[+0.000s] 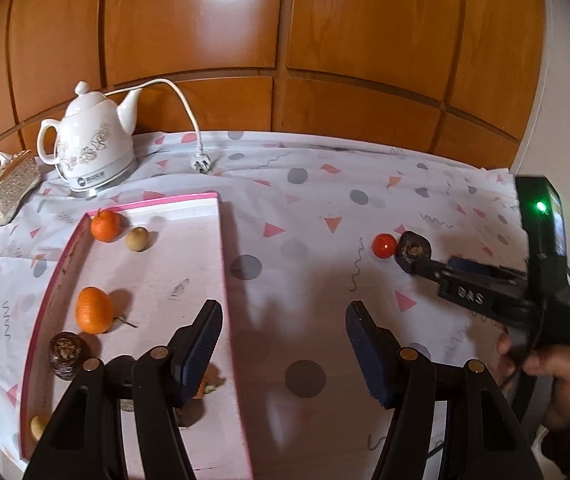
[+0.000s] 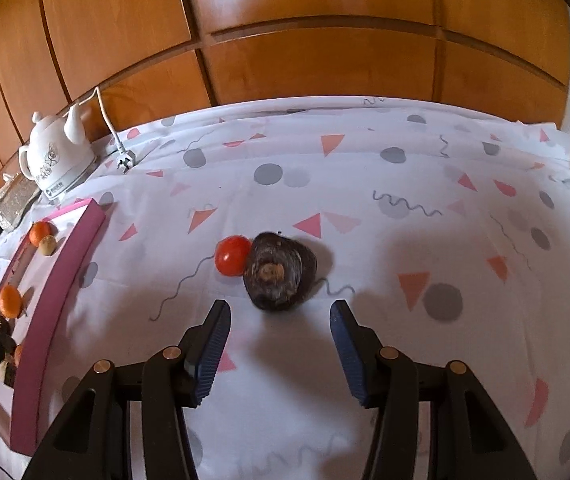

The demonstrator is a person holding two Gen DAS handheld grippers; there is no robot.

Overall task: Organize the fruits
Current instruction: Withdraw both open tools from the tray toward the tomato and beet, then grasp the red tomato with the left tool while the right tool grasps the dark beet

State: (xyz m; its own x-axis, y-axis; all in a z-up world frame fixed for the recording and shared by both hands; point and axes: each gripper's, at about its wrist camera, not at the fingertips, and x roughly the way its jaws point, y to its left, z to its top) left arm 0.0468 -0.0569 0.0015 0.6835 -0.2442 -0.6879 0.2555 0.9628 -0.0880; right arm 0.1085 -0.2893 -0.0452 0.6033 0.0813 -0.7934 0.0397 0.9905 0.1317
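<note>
The right gripper (image 2: 280,350), jaws apart and empty, hangs just before a dark fruit (image 2: 279,271) touching a tomato (image 2: 232,256). The left gripper (image 1: 283,350) gapes empty beside the pink tray (image 1: 227,264).

Fruit split between a tray (image 1: 221,264) at the left and the open tablecloth (image 2: 365,184) at the right.

In the tray lie two oranges (image 1: 93,309), a small round fruit (image 1: 138,239) and a dark fruit (image 1: 67,354); nearer ones are partly hidden, perhaps more fruit. On the cloth a tomato (image 2: 232,255) touches the left side of a second dark fruit (image 2: 279,271). Behind the tray stands a kettle (image 1: 93,140), a box (image 1: 7,188) to its left.
</note>
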